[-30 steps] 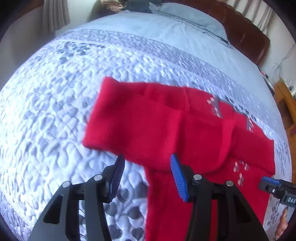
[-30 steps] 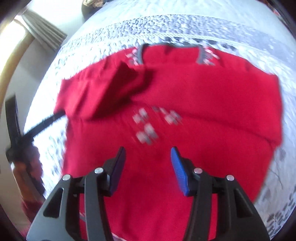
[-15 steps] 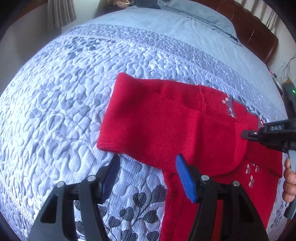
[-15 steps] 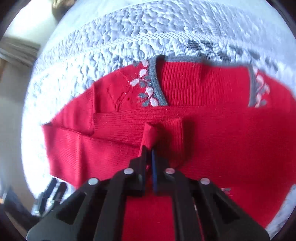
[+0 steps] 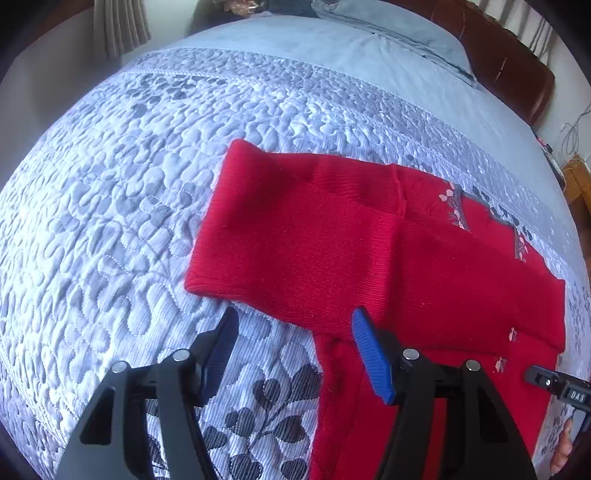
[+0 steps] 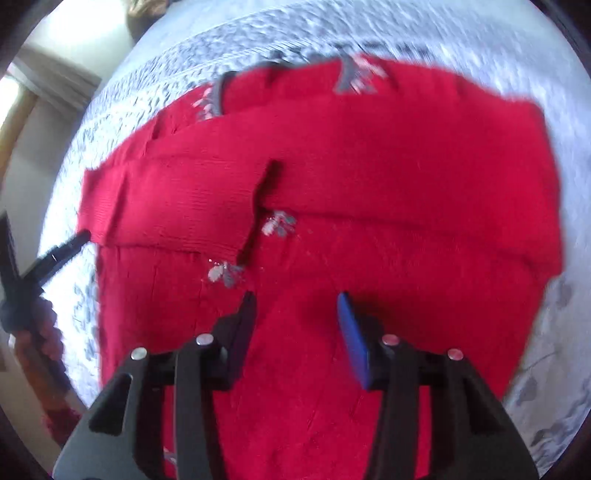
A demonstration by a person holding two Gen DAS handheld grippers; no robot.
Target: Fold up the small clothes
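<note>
my left claw [image 5: 291, 341] hangs over the quilted bedspread [image 5: 110, 221], its jaws apart with nothing between them; they have just been opening a little further. the red sweater [image 5: 369, 258] lies flat on the bed, and from this side its folded sleeve [image 5: 295, 240] lies across the body, the folded edge just beyond my fingertips. my right claw [image 6: 297, 317] hovers above the lower part of the sweater [image 6: 369, 203], jaws parted and empty; they have just been opening. in the blurred right view the sleeve [image 6: 177, 206] lies across the chest, its cuff ending near the small grey-and-pink motifs [image 6: 277, 223]. the grey-trimmed collar [image 6: 221, 96] points away from me. a pillow [image 5: 388, 33] and brown headboard [image 5: 509, 62] sit at the far end of the bed.
</note>
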